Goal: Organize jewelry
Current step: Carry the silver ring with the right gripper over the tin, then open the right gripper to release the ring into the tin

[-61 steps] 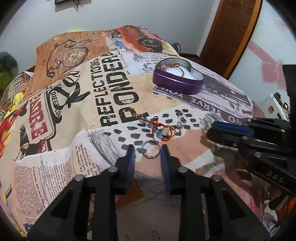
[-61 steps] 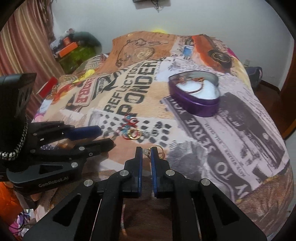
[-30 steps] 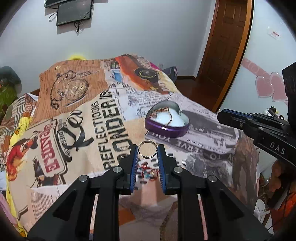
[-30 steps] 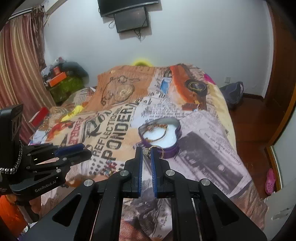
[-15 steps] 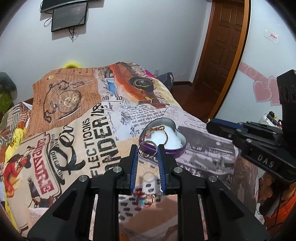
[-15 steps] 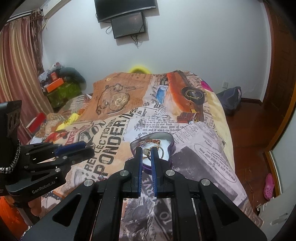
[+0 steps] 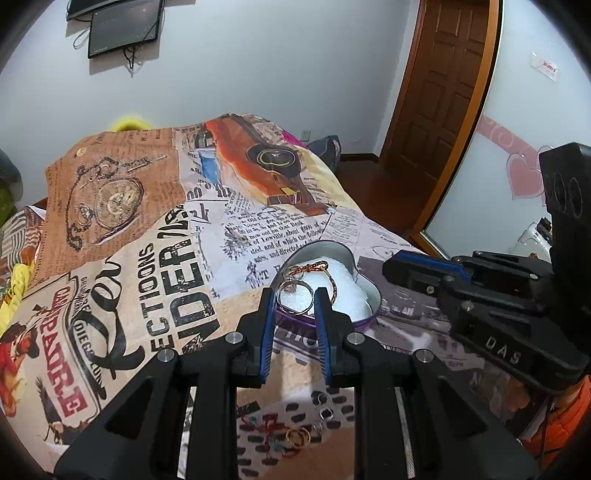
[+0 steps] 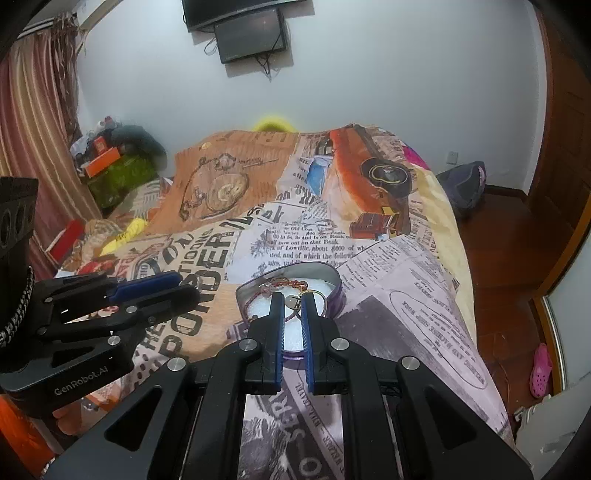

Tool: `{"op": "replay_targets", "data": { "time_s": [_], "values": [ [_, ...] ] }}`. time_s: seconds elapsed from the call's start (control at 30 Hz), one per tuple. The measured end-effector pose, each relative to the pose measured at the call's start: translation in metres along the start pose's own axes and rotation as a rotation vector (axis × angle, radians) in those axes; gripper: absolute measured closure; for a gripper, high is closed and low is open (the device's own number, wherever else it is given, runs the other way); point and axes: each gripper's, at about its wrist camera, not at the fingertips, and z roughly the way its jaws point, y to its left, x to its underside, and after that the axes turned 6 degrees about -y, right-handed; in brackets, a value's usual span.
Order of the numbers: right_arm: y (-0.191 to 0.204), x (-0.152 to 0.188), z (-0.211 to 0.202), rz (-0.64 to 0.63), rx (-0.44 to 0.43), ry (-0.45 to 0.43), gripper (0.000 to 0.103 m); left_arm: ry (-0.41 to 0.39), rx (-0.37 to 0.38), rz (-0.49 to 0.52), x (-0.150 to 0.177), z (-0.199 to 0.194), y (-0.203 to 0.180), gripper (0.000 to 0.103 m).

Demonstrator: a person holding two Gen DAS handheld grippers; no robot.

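Both grippers have risen from the loose pile near the foot of the bed and travelled toward the heart-shaped tin (image 7: 364, 295) since two seconds ago, each carrying a piece. At the centre of the left wrist view, the left gripper (image 7: 295, 301) has its jaws closed on a silver ring (image 7: 294, 300), held just above the near edge of the tin's white padding. At the centre of the right wrist view, the right gripper (image 8: 293, 304) has its jaws pinched close together on a small gold hoop with a pendant (image 8: 297, 300), also over the tin's interior.

Inside the tin, a braided red-and-gold bracelet (image 7: 314, 267) already lies on the padding, so at least one item appears to have been put away. The two held pieces look ready to be released next; neither has been dropped yet.

Toward the lower middle of the left wrist view, on the dotted patch of the bedspread (image 7: 155, 258), a tangle of red cord and gold rings (image 7: 284, 437) waits, with a small silver piece (image 7: 324, 413) just beside it. Judging by that, the job seems roughly midway: one piece stored, two in transit, several left on the bed.

Further out, a wooden door (image 7: 439, 99) stands at the upper right, and a wall screen (image 8: 251, 35) hangs at the top of the right wrist view.
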Motion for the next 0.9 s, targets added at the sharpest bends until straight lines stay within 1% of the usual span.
{"op": "replay_targets", "data": {
  "time_s": [0.17, 0.23, 0.3, 0.43, 0.63, 0.9],
  "values": [
    [0.000, 0.001, 0.015, -0.023, -0.005, 0.027, 0.095, 0.013, 0.014, -0.001, -0.006, 0.013, 0.001, 0.083],
    [-0.001, 0.002, 0.020, -0.028, -0.001, 0.036, 0.095, 0.019, 0.008, 0.003, -0.007, 0.021, 0.002, 0.083],
    [-0.003, 0.003, 0.022, -0.028, -0.004, 0.044, 0.095, 0.041, 0.007, -0.004, -0.006, 0.031, 0.004, 0.083],
    [-0.004, 0.005, 0.027, -0.033, -0.008, 0.061, 0.095, 0.081, 0.033, -0.027, -0.003, 0.045, 0.007, 0.083],
    [-0.005, 0.008, 0.035, -0.030, -0.012, 0.082, 0.095, 0.092, 0.051, -0.024, -0.002, 0.050, 0.004, 0.083],
    [-0.002, 0.011, 0.041, -0.040, -0.010, 0.107, 0.095, 0.105, 0.050, -0.027, -0.001, 0.051, 0.004, 0.083]
  ]
}}
